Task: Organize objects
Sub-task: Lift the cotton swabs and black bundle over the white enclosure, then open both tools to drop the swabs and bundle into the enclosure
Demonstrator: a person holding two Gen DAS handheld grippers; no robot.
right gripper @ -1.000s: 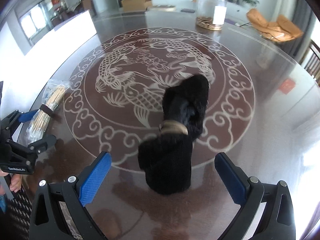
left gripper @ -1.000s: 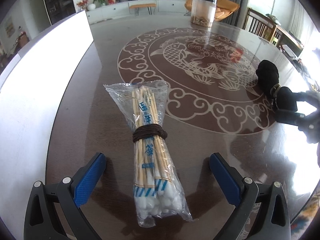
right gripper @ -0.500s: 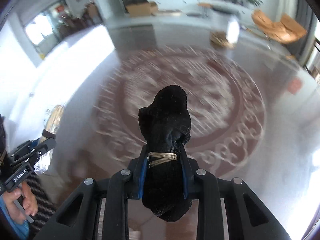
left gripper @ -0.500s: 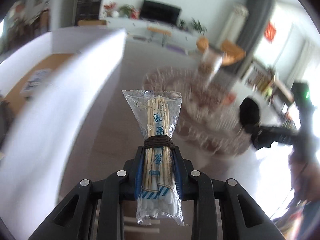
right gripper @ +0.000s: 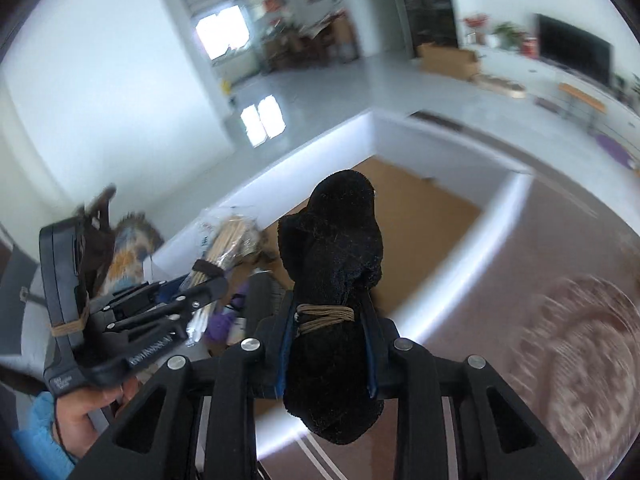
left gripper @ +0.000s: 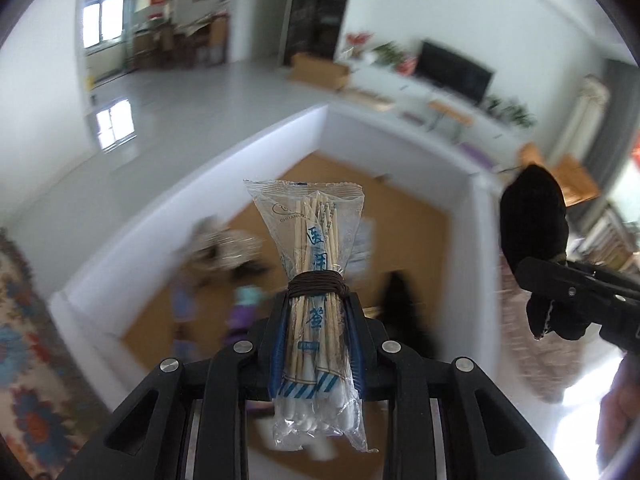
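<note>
My left gripper [left gripper: 317, 344] is shut on a clear bag of cotton swabs [left gripper: 316, 280] tied with a dark band, held in the air over a white-walled box [left gripper: 396, 144] with a brown floor. My right gripper [right gripper: 330, 344] is shut on a black rolled cloth [right gripper: 334, 264] bound with a tan band, held over the box's near wall. The black cloth and right gripper also show in the left wrist view [left gripper: 534, 224], to the right. The swab bag and left gripper show in the right wrist view [right gripper: 224, 252], to the left.
Blurred items lie inside the box [left gripper: 224, 248]. The dark table with a fish pattern [right gripper: 580, 340] lies to the right of the box. A patterned rug [left gripper: 24, 320] is on the floor to the left.
Both grippers closed on their objects, lifted them off the table, and swung left so that they are over the white box.
</note>
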